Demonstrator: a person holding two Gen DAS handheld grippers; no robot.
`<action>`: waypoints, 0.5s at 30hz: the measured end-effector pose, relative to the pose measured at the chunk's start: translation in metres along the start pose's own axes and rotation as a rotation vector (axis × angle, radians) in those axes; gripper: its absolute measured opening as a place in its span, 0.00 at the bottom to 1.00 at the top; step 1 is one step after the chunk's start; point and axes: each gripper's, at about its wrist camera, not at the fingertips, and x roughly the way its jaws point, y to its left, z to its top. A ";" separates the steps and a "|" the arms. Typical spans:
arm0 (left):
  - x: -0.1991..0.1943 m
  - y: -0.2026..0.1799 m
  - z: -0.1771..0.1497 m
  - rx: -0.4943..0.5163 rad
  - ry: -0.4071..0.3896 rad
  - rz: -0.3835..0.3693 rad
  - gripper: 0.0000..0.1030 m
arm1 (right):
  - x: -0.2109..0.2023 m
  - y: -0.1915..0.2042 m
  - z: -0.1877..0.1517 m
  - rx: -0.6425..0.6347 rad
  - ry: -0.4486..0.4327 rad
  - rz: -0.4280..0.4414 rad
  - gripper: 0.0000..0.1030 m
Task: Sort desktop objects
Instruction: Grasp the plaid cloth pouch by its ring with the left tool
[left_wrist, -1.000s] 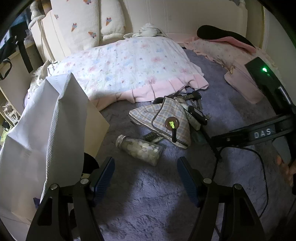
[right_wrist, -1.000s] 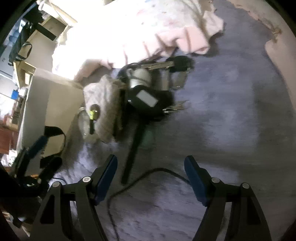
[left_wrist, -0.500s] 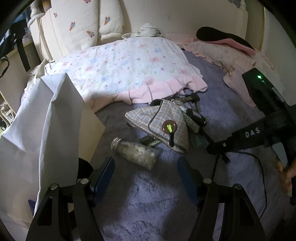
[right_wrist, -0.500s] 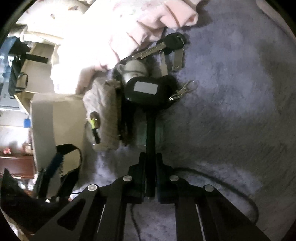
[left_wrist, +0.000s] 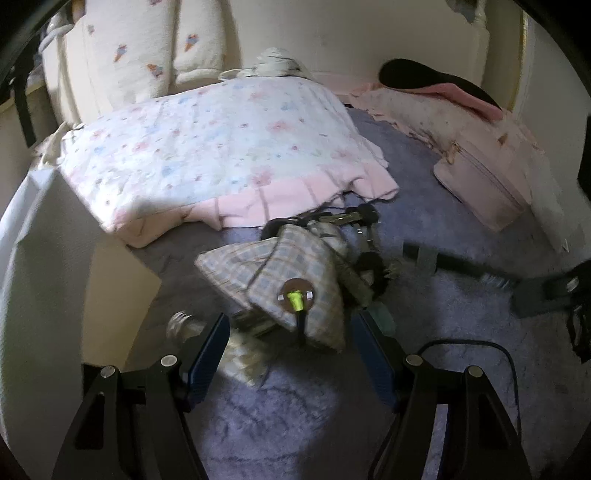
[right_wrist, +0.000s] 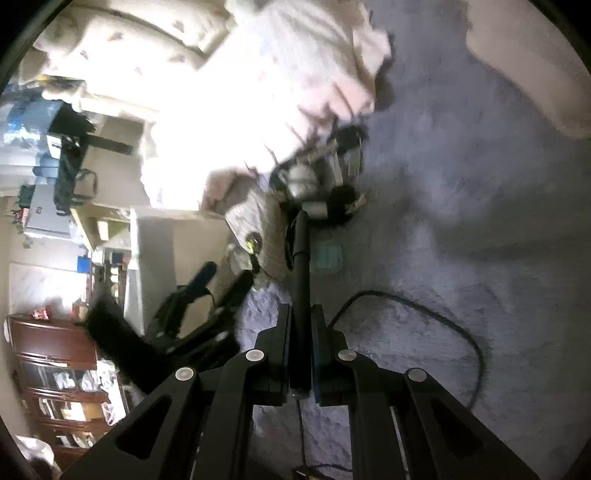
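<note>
**Black rod clamped in right tool; left tool spread over plaid pouch**

Black rod (right_wrist: 301, 295): runs straight ahead out of the right gripper (right_wrist: 300, 354), whose blue pads are clenched on its near end. Far tip of the rod sits among the cluttered items ahead: keys (right_wrist: 345, 155), a small white-and-silver piece (right_wrist: 301, 179), a dark fuzzy object (right_wrist: 341, 205). Exact contact at the tip is too blurred to tell.

Plaid pouch (left_wrist: 280, 273): lies on the lavender carpet (left_wrist: 295, 413) just ahead of the left gripper (left_wrist: 290, 350), slightly between its fingertips. A round brown tag with a yellow-green mark faces the camera. Left tool is spread wide and grips nothing.

Glass bottle (left_wrist: 207, 332), filled with pale pieces: on its side at the left fingertip, partly hidden behind the blue pad and partly under the pouch.

White paper bag (left_wrist: 48, 280): upright, left of the left tool.

Floral blanket (left_wrist: 221, 155): beyond the pouch. Pink case (left_wrist: 484, 188): ahead, far right.

Black cable (right_wrist: 436, 317): loops on the carpet right of the right tool.
</note>
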 end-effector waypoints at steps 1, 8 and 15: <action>0.001 -0.004 0.001 0.011 -0.006 0.000 0.65 | -0.008 0.002 -0.001 -0.008 -0.015 0.010 0.09; -0.006 -0.031 0.004 0.114 -0.056 0.077 0.63 | -0.017 0.012 -0.001 -0.041 -0.035 0.032 0.09; 0.004 -0.034 0.000 0.172 -0.032 0.177 0.63 | -0.017 0.006 -0.003 -0.036 -0.015 0.018 0.09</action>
